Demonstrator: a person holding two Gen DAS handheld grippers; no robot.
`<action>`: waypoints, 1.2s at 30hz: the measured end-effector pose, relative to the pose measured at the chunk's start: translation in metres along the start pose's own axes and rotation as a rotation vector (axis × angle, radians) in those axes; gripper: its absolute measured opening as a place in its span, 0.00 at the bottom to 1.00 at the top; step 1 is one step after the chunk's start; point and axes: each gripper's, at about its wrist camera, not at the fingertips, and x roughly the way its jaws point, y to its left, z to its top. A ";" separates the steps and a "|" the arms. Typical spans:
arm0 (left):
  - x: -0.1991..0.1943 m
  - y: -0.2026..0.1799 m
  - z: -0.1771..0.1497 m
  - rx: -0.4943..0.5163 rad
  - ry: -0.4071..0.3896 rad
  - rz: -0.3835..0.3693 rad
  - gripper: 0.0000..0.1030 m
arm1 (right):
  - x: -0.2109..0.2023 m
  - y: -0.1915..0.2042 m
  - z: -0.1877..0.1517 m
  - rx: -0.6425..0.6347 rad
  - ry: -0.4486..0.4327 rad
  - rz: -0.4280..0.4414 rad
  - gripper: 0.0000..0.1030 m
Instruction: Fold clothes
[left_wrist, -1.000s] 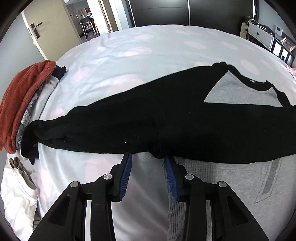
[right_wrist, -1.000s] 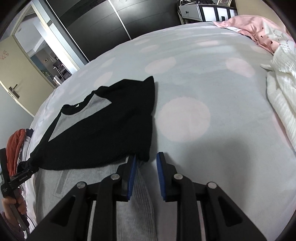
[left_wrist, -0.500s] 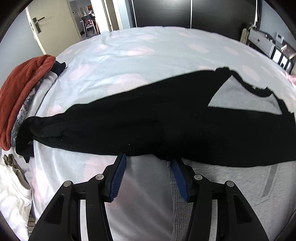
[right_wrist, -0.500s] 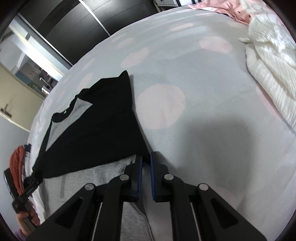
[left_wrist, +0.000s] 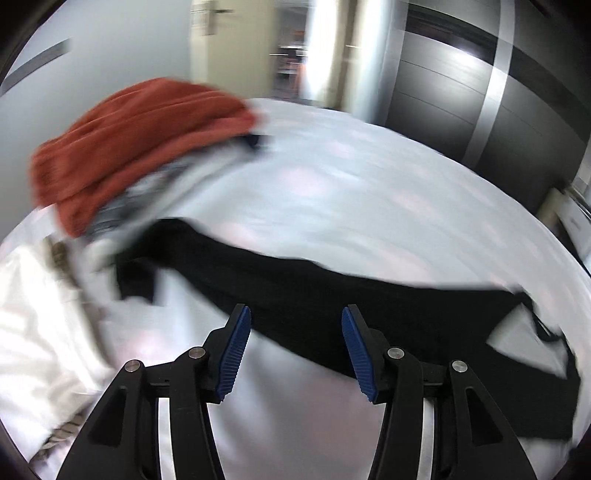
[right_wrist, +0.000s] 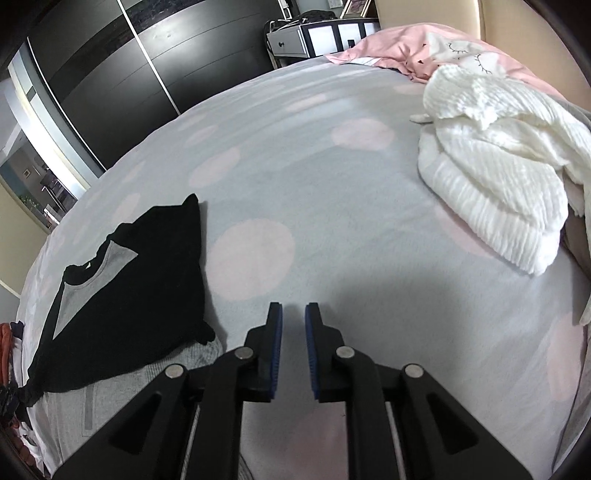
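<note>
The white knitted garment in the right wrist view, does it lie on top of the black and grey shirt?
No. The white knitted garment lies at the far right of the bed, well apart from the black and grey shirt at the left.

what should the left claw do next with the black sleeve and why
Probably bring the left claw down onto the sleeve and close on it, to fold it in over the shirt. Its jaws stand open with nothing gripped, and the sleeve still stretches out flat across the bed towards the pile. The right claw is opening, empty, beside the shirt.
</note>
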 end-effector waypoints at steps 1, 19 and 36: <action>0.002 0.012 0.004 -0.030 -0.017 0.061 0.52 | 0.003 0.001 0.000 0.002 0.004 0.004 0.13; 0.051 0.091 0.012 -0.126 -0.002 0.357 0.24 | 0.009 0.013 -0.008 -0.028 -0.004 0.029 0.14; 0.057 0.060 0.009 0.077 -0.081 0.468 0.55 | 0.009 0.013 -0.010 -0.029 0.001 0.032 0.14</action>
